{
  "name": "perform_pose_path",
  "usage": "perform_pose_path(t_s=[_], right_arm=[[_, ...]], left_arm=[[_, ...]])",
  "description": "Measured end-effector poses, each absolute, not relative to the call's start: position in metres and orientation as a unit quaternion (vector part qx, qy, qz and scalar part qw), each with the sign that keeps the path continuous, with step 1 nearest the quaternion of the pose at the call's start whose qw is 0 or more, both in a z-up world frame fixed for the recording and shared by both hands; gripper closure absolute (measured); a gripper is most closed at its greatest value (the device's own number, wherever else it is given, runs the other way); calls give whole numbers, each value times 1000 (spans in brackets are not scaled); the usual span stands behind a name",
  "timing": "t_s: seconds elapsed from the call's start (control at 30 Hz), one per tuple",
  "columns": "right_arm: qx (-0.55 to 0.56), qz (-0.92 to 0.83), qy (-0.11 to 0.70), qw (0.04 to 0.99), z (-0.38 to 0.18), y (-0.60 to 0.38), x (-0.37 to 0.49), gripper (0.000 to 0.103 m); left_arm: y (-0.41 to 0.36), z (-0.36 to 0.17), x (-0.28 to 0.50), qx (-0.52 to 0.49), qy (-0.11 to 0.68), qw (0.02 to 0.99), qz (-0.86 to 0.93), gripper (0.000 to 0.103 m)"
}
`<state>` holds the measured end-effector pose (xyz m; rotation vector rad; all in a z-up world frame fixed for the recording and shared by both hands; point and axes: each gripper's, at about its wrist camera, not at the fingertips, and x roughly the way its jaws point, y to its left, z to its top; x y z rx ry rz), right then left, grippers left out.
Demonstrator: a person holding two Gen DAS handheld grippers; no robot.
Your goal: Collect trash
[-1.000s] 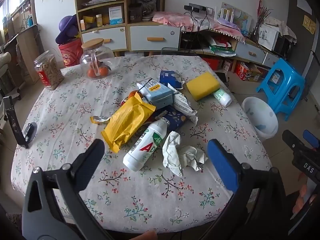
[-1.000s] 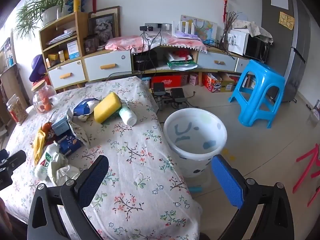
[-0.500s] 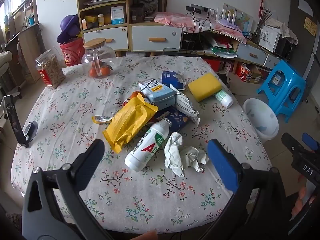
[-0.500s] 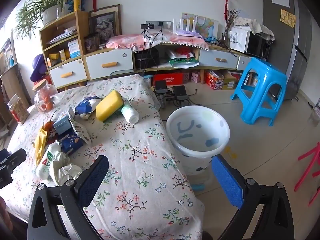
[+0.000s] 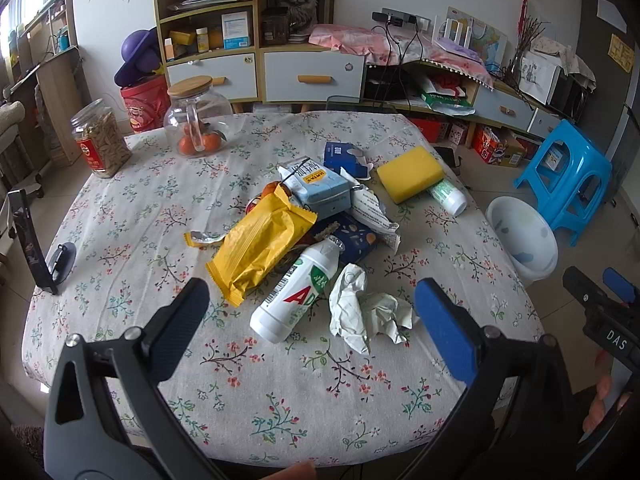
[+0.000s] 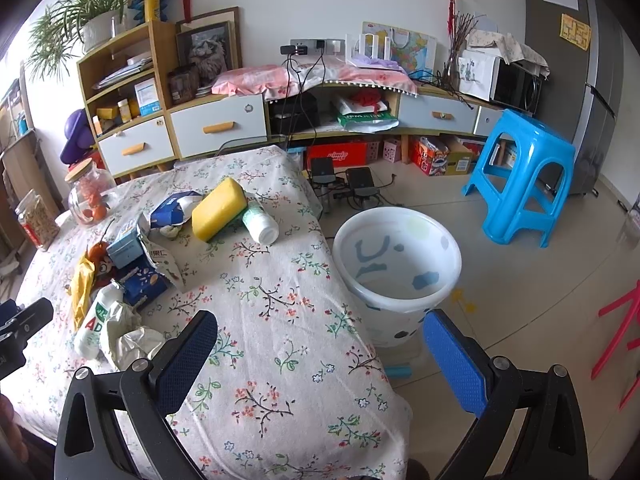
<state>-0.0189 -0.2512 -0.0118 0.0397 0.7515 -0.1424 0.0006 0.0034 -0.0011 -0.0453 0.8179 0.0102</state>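
Left gripper point(image 5: 308, 308) hangs over the near edge of the floral-cloth table point(image 5: 132, 216), jaws spread wide, holding nothing, touching nothing. Right gripper point(image 6: 320, 340) likewise gaping and empty, off the table's right corner. Just ahead of the left gripper, between its fingers in view: crumpled white paper wad point(image 5: 366, 314), touching the white plastic drink bottle with red lettering point(image 5: 298, 298) lying on its side to its left. Beyond those, the yellow foil snack wrapper point(image 5: 260, 246), a dark blue printed packet point(image 5: 352, 238) partly under the bottle's neck, a pale blue carton point(image 5: 320, 188), a torn white printed wrapper point(image 5: 374, 212), a small torn strip of foil point(image 5: 204, 237) left of the yellow wrapper. Farther ahead-right: blue torn box point(image 5: 344, 158), yellow sponge block point(image 5: 411, 173), a small white-and-green bottle point(image 5: 448, 197) tucked against it. The white plastic bin with blue patches point(image 6: 396, 268) stands on the floor just ahead of the right gripper, beside the table's right edge; inside looks empty as far as visible. Judgement: task barely begun, nothing collected, whole pile left. Nearest pick is likely the paper wad or bottle. Glass jar with oranges point(image 5: 198, 124) and snack jar point(image 5: 101, 138) far ahead-left, probably not trash.
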Motion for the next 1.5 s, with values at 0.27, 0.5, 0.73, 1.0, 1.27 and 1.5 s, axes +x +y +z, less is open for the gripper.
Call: perform_pose_path(t_s=[0.27, 0.5, 0.73, 1.0, 1.27, 1.5], right_arm=[[21, -69, 368, 927, -11, -252, -19, 0], [21, -67, 369, 927, -11, -253, -19, 0], [23, -67, 369, 927, -11, -253, -19, 0], [23, -67, 370, 926, -11, -254, -19, 0], [24, -66, 371, 926, -10, -254, -19, 0], [25, -66, 371, 926, -10, -255, -19, 0]], left_arm=[[4, -1, 1, -22, 398, 917, 5, 1], [4, -1, 1, -22, 398, 917, 5, 1], [4, -1, 1, -23, 398, 917, 5, 1], [4, -1, 1, -23, 398, 917, 5, 1], [4, -1, 1, -23, 399, 917, 5, 1], [4, -1, 1, -23, 399, 917, 5, 1]])
